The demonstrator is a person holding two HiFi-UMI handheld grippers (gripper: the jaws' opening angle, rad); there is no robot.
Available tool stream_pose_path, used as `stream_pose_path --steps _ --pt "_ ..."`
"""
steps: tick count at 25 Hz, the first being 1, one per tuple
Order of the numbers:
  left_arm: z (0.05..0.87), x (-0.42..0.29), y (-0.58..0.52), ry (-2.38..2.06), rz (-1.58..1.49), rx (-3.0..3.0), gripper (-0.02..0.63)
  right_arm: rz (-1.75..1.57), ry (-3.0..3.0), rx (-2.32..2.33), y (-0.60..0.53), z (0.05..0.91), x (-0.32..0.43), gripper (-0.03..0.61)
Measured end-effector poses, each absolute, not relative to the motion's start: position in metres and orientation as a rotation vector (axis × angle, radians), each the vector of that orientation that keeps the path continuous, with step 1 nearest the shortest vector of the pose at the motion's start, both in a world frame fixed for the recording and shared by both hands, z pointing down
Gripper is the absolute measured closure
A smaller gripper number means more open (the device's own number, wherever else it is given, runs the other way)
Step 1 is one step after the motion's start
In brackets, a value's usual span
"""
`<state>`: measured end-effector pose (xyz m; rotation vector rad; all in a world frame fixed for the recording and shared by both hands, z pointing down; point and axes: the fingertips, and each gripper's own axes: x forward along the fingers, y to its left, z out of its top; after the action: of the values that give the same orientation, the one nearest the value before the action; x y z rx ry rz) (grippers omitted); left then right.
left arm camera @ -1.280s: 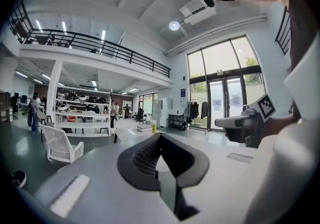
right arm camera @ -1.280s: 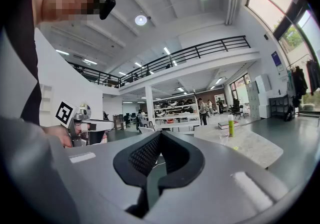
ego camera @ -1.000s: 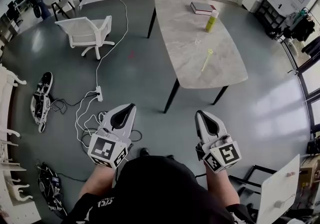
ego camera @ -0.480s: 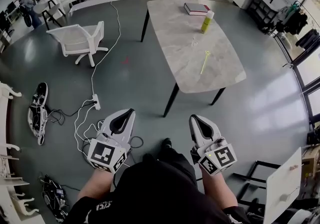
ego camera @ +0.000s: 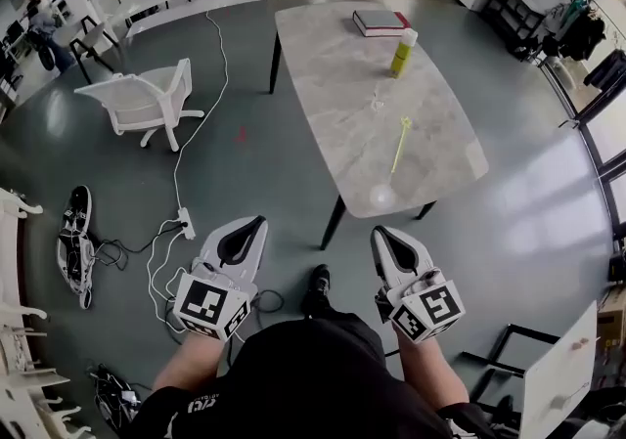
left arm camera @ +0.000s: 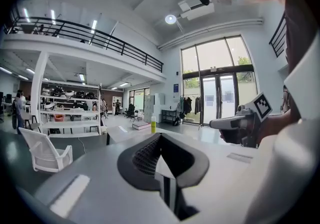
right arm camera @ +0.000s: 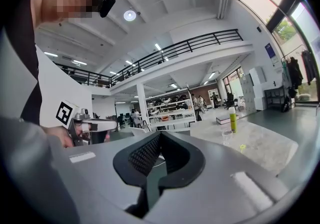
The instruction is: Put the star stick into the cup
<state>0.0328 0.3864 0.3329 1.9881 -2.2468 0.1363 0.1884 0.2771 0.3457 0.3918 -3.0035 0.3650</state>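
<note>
Star stick [ego camera: 399,144]: thin yellow wand lying flat on the tabletop [ego camera: 333,65], star end toward 12 o'clock, plain end toward 6 o'clock and near the front edge; touched by nothing.
Cup [ego camera: 378,105]: small, clear and hard to make out; upright at about 11 o'clock from the star end, near it but apart.
Left hand-held gripper [ego camera: 246,228]: clenched on nothing, jaws together, held out over the floor short of the tabletop, pointing to 12 o'clock.
Right hand-held gripper [ego camera: 384,235]: also closed and empty; stick at roughly 12 o'clock from its tips, well apart.
Neighbours: yellow bottle [ego camera: 401,54] at 12 o'clock beyond the cup; book [ego camera: 381,21] at 11 o'clock from the bottle, at the far end.
Stage, judged: approach only; nothing picked up yet.
Handling, judged: probably very light and slender, likely thin plastic with some flex. Flat against a hard, smooth top, so little room to get a jaw under it. Apt to skid or roll away when pinched.
Where to hold, judged: across the shaft near the middle or slightly toward the star, leaving the plain end free to drop into the cup. Star head too flat and wide for a sure pinch.
Cup risk, judged: light and easily tipped by a nudge from the stick; worth steadying with the spare hand-held gripper.
</note>
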Motion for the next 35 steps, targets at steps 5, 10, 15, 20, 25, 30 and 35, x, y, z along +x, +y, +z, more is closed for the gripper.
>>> stream_pose_path --steps 5,10,15,20,25,30,35 --pt "0.324 0.001 0.327 -2.259 0.135 1.982 0.615 0.397 -3.007 0.390 0.218 0.347 0.159 0.568" --pt "0.323 -0.022 0.279 -2.257 0.145 1.983 0.615 0.397 -3.013 0.378 0.170 0.348 0.135 0.568" --pt "0.335 -0.042 0.233 -2.190 0.146 2.014 0.615 0.423 -2.984 0.443 0.130 0.355 0.116 0.566" --pt "0.348 -0.075 0.187 -2.118 0.149 2.095 0.615 0.437 -2.932 0.552 0.095 0.371 0.089 0.566" --pt "0.350 -0.121 0.140 -1.997 0.143 2.231 0.615 0.433 -2.890 0.735 0.063 0.369 0.050 0.566" --pt "0.343 -0.175 0.100 -1.885 0.149 2.348 0.615 0.446 -2.852 0.945 0.037 0.361 0.006 0.566" --pt "0.339 -0.214 0.064 -1.752 0.136 2.448 0.615 0.433 -2.780 1.067 0.029 0.359 -0.034 0.566"
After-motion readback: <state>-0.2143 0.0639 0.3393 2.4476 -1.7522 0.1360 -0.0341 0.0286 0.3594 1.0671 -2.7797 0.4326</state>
